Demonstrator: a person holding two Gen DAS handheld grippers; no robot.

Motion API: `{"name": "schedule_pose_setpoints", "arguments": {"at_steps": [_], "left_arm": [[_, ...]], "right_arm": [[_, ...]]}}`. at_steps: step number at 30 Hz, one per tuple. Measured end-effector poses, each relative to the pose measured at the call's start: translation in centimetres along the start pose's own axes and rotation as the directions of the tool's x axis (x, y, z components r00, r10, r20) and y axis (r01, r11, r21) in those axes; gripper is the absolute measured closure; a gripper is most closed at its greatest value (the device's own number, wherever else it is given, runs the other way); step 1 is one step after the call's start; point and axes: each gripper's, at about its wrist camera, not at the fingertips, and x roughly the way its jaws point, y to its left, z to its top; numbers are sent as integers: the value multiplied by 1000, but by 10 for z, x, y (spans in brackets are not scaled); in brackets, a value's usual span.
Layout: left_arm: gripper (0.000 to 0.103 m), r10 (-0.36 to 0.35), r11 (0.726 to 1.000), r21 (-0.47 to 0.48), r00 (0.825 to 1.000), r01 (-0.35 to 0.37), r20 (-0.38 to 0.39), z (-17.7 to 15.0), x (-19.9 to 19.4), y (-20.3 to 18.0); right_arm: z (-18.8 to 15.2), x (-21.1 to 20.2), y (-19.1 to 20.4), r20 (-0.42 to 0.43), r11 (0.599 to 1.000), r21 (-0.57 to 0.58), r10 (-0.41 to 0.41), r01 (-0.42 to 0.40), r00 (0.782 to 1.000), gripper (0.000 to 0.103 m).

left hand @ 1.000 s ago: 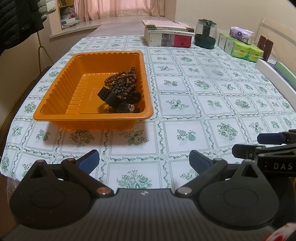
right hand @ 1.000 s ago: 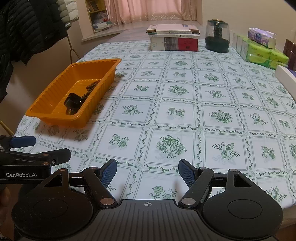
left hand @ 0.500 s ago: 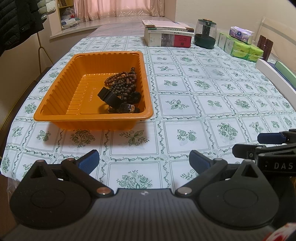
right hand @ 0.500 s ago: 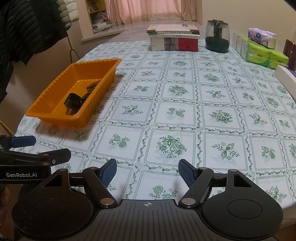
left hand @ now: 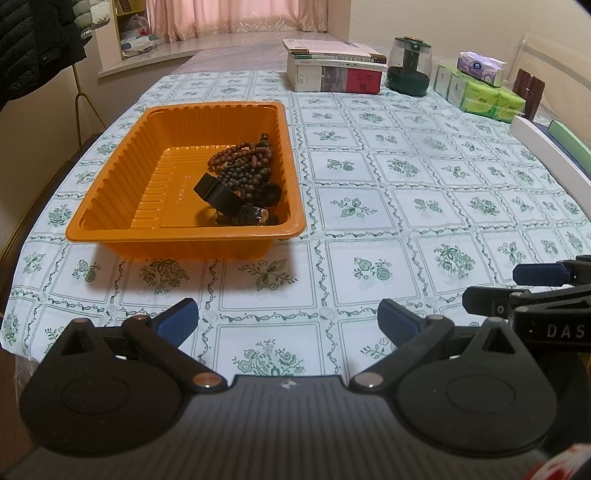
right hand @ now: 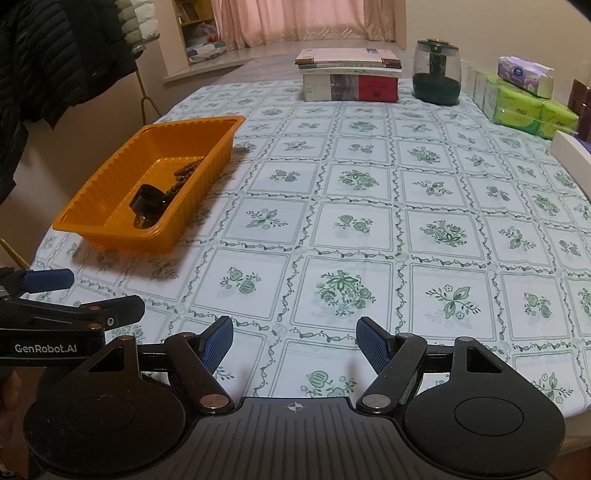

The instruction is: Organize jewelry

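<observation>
Left wrist view: left gripper (left hand: 287, 324) with fingers spread wide, nothing between them, low over the tablecloth (left hand: 406, 206). Right gripper (right hand: 295, 341) also spread apart, holding nothing. Brown bead strings (left hand: 242, 166) and a black band (left hand: 216, 194) piled inside the orange tray (left hand: 110, 192), near its right wall.

Tray (left hand: 110, 206): bright orange, ribbed walls.
Prayer beads (left hand: 243, 162): brown and darker brown.
Band (left hand: 214, 194) beside the beads: black.
Tablecloth (left hand: 406, 206): white, green floral squares with vine borders.
Left gripper (left hand: 288, 325): black, blue finger pads.
Right gripper (right hand: 295, 343): black, blue pads.
Tissue packs (right hand: 524, 107): lime green; the one on top lilac.
Book stack (right hand: 351, 79): cream with a red spine patch.
Curtains (right hand: 295, 18): pink.
Jacket (right hand: 48, 59): black, quilted.
</observation>
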Motion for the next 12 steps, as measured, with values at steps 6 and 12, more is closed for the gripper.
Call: {"name": "schedule_pose_setpoints", "arguments": {"at_steps": [6,12], "left_arm": [[0,-6,1000,3,1000,6,3,1,1,-1],[0,-14,1000,1,1000,14,9,1,0,-2]], "right_arm": [[1,1,1,0,1000,-1,0,0,1000,30],[2,2,2,2,1000,-2,5,-5,1000,30]]}}
